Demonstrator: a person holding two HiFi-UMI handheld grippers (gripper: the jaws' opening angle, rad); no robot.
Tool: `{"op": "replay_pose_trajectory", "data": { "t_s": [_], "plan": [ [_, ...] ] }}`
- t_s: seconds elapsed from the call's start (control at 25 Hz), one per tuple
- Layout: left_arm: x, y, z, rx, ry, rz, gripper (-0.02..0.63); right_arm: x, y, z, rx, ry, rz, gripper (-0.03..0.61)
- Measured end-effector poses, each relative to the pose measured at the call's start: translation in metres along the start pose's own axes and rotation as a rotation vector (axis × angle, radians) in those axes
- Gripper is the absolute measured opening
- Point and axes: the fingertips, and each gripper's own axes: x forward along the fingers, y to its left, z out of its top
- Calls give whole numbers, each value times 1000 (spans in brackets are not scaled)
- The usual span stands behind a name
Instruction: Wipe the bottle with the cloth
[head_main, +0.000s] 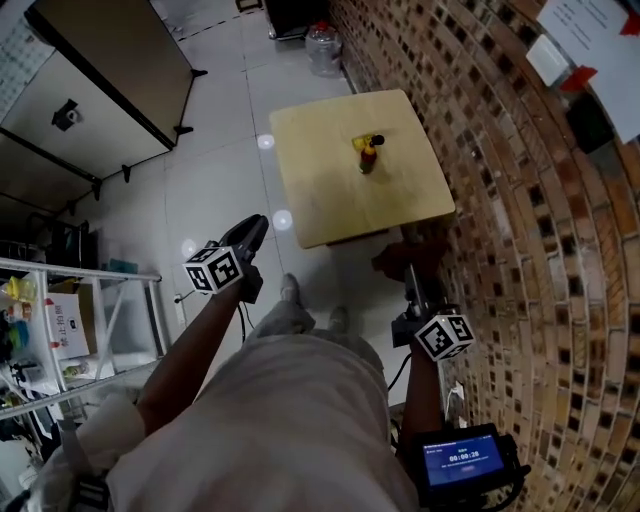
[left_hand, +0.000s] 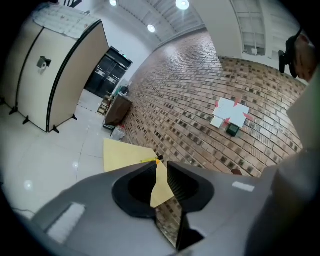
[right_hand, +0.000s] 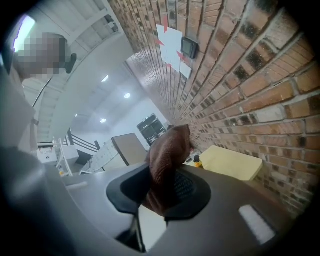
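A small dark bottle (head_main: 368, 153) with yellow on it stands upright near the middle of the pale yellow table (head_main: 320, 195), far ahead of both grippers. It shows tiny in the left gripper view as the bottle (left_hand: 158, 159) on the table (left_hand: 120, 152), and in the right gripper view as the bottle (right_hand: 198, 161). My left gripper (head_main: 250, 232) hangs over the floor; the left gripper (left_hand: 161, 166) keeps a narrow gap with nothing in it. My right gripper (head_main: 408, 278) is shut on a brown cloth (head_main: 405, 258); the cloth (right_hand: 170, 147) bulges up out of the right gripper (right_hand: 166, 169).
A brick wall (head_main: 520, 250) runs along the right, close to the table and my right arm. A water jug (head_main: 323, 48) stands beyond the table. A folding partition (head_main: 110, 70) and a metal shelf rack (head_main: 70, 330) are at the left. White floor lies between me and the table.
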Motion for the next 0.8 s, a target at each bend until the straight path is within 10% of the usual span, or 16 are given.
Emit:
{"op": "replay_pose_trajectory", "data": {
  "t_s": [0.44,0.8],
  "plan": [
    [-54,14,-38,-16,-7,129,78,-4,-3,-9,-10,57,39,81],
    [-39,12,-24,-5,-9,55,78,2,5,-2,-13,29,9,81]
  ]
}}
